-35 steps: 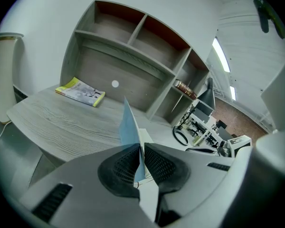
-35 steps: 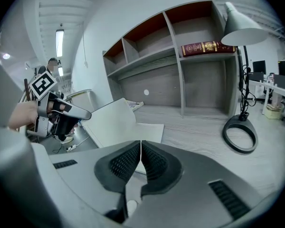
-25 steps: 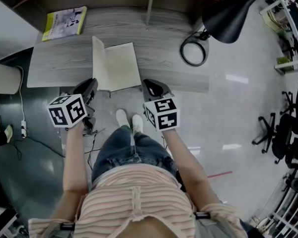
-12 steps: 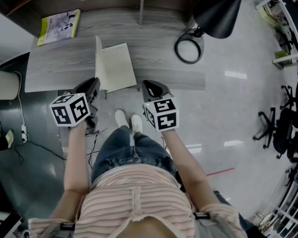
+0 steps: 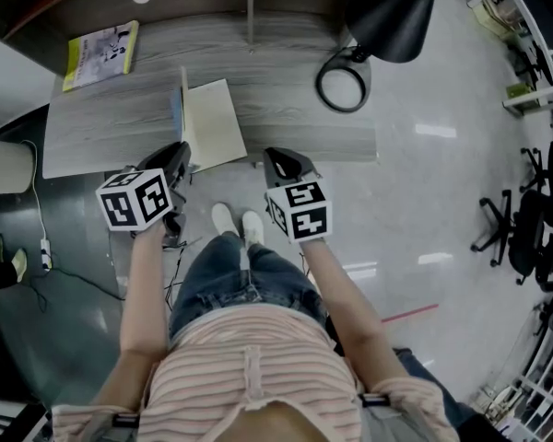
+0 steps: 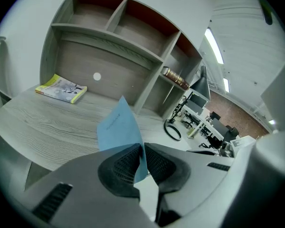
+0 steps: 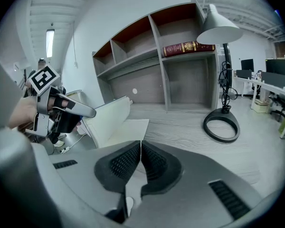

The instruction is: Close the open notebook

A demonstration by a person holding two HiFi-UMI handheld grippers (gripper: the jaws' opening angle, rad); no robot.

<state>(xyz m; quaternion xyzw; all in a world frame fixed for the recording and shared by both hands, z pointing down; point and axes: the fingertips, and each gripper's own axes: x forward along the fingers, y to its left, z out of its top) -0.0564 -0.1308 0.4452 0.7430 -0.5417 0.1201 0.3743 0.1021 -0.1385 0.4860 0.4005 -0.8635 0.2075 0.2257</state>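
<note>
A: Head view, starting from the left: the thin yellow-green booklet (image 5: 100, 52) lies flat at the far left of the grey wood-grain desk (image 5: 111, 127), well apart from the rest. What is the left gripper (image 5: 178, 155) doing?

B: Its jaws are almost together and they pinch the blue cover (image 6: 118, 125) of the open notebook with cream pages (image 5: 212, 122). In the left gripper view the cover edge is pressed between the two ribbed pads (image 6: 118, 165).

A: Where is the notebook?

B: At the near edge of the desk, between the two grippers. Its right half lies flat on the wood.

A: What has changed in the last second?

B: Before, the left cover leaned out to the left and showed its wide inner side. Now it stands almost upright and is seen nearly edge-on, so the left gripper has carried it up and toward the right.

A: What does this mean for the task?

B: I judge the closing is about half done. The cover must pass over the top and come down on the right pages.

A: And the right gripper (image 5: 278, 157)?

B: Its jaws are pressed together with nothing between them. It is just to the right of the notebook and does not touch it, as far as I can tell. Further right stands the black desk lamp with the ring-shaped base (image 5: 343, 79), well apart from the cover
</note>
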